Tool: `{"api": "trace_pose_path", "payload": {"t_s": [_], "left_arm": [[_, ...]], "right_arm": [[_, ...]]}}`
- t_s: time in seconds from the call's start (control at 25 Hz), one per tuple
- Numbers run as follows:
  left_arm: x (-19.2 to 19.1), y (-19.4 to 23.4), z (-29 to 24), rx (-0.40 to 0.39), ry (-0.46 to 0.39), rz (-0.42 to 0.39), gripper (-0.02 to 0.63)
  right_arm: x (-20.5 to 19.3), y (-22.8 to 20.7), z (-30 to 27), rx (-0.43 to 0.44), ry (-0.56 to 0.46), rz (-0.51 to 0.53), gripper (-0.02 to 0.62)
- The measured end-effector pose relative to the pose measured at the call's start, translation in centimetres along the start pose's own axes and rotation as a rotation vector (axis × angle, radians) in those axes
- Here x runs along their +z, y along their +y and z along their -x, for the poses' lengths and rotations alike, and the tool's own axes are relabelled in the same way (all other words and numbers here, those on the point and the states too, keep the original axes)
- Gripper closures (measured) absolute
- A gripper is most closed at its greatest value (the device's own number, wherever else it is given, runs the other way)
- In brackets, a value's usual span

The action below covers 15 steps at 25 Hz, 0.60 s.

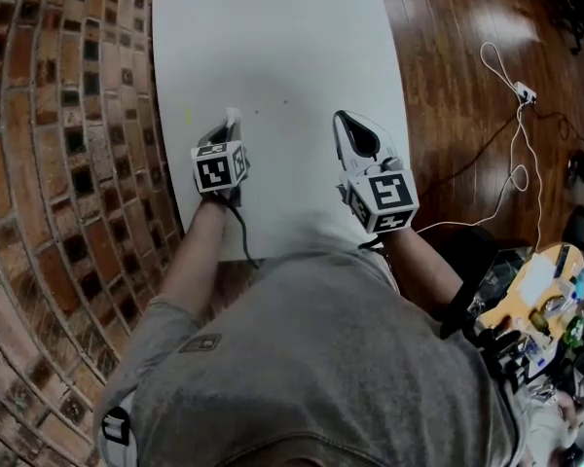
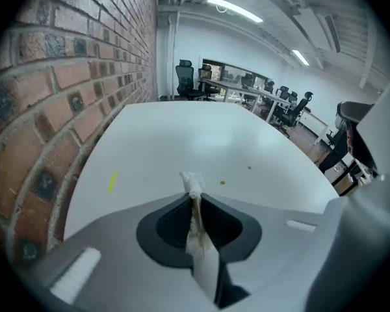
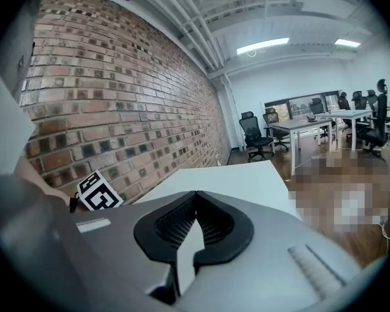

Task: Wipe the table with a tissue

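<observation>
- White table [image 1: 273, 47] stands with its left edge against a brick wall [image 1: 58, 115]; wooden floor [image 1: 448, 56] lies to its right, crossed by a white cable [image 1: 514, 115]
- Left gripper [image 2: 195, 199] has its jaws clamped on the tissue [image 2: 194, 182]; a crumpled white tip projects past the jaw tips, presumably so that paper rather than plastic meets the surface
- In the head view the tissue sits over the left half of the table; contact with the surface cannot be confirmed
- Right gripper [image 3: 195, 195] has its jaws closed tip to tip with nothing between them; it hovers over the right part of the table, well apart from the tissue, judged to be held clear of the wiping path
- Count: one table, one tissue, two grippers, one yellow mark [image 2: 112, 181], one brown speck [image 2: 222, 182] and one darker speck [image 2: 249, 168] ahead of the tissue, likely the wiping targets
</observation>
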<state>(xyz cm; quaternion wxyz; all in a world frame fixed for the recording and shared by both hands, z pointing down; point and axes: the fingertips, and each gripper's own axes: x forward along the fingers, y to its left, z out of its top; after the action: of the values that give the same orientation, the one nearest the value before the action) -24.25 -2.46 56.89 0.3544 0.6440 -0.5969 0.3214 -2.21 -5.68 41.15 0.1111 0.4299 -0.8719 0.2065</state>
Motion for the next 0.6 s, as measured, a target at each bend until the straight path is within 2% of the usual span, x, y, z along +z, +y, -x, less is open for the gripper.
{"api": "trace_pose_path", "payload": {"t_s": [0.16, 0.6], "left_arm": [[-0.4, 0.1, -1.0, 0.003, 0.040, -0.032, 0.572], [0.3, -1.0, -1.4, -0.015, 0.061, -0.097, 0.574]], "right_arm": [[-0.3, -0.8, -0.4, -0.012, 0.008, -0.010, 0.581], [-0.5, -1.3, -1.0, -0.014, 0.011, -0.030, 0.581]]}}
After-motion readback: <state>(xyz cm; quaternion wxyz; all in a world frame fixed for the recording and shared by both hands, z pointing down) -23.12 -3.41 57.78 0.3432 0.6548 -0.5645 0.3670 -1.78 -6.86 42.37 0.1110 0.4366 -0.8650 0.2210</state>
